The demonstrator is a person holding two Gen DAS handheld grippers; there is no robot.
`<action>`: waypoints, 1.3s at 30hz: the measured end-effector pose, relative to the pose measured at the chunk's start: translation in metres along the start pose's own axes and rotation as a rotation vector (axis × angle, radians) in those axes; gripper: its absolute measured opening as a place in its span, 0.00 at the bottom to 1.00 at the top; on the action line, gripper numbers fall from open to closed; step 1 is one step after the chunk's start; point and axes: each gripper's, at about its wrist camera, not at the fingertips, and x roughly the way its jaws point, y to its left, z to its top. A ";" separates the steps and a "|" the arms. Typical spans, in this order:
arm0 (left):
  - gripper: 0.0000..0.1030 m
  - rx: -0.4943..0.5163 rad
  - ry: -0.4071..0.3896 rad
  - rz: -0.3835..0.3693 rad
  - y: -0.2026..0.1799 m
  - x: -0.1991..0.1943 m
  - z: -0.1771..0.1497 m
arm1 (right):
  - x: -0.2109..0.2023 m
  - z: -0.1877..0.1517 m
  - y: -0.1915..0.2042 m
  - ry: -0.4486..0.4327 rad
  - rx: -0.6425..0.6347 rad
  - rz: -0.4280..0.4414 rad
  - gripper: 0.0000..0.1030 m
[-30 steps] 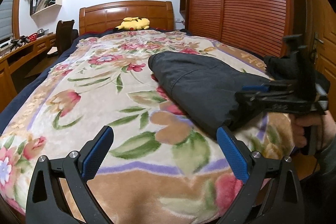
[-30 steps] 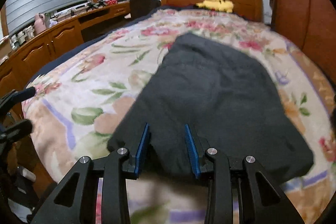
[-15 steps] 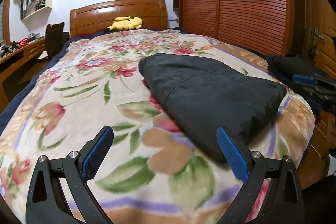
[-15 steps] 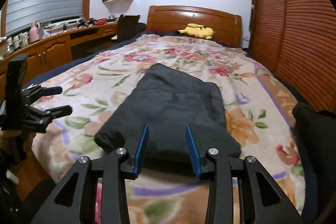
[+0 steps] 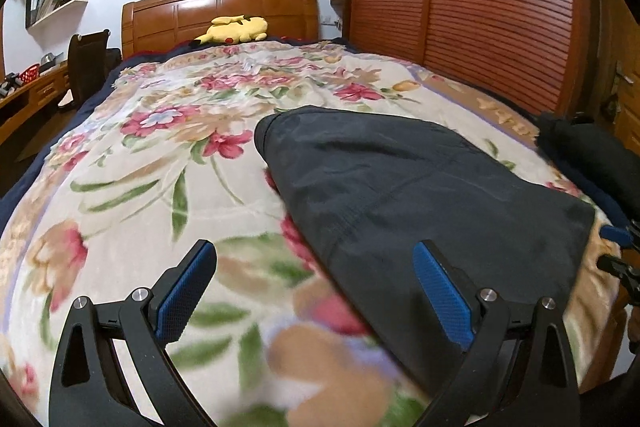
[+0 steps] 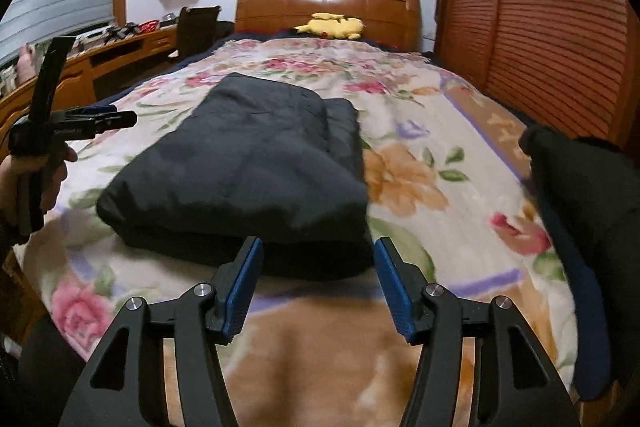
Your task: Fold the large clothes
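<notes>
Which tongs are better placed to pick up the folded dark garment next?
Right, probably. The right tongs, jaws just opened and empty, face the folded dark garment at its near edge. The left tongs sit off to its side, open.

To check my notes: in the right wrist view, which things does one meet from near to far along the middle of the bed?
Right gripper → folded dark garment → floral blanket → yellow plush toy → wooden headboard.

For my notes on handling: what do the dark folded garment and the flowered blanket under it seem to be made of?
Dark folded garment: probably a thin woven synthetic, matt with a faint sheen, showing crisp creases and stitched seams. Flowered blanket: apparently plush fleece, soft and matt, with a fuzzy printed pattern. Neither fibre can be confirmed by sight.
</notes>
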 end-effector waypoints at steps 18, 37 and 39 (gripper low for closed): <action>0.96 0.013 0.053 0.008 0.015 0.103 0.063 | 0.058 0.008 0.006 0.099 0.062 0.000 0.58; 0.98 -0.137 0.173 -0.032 0.039 0.174 0.068 | 0.070 0.010 0.004 0.112 0.088 -0.004 0.59; 0.98 -0.135 0.170 -0.035 0.039 0.173 0.067 | 0.072 0.012 0.006 0.112 0.084 -0.007 0.59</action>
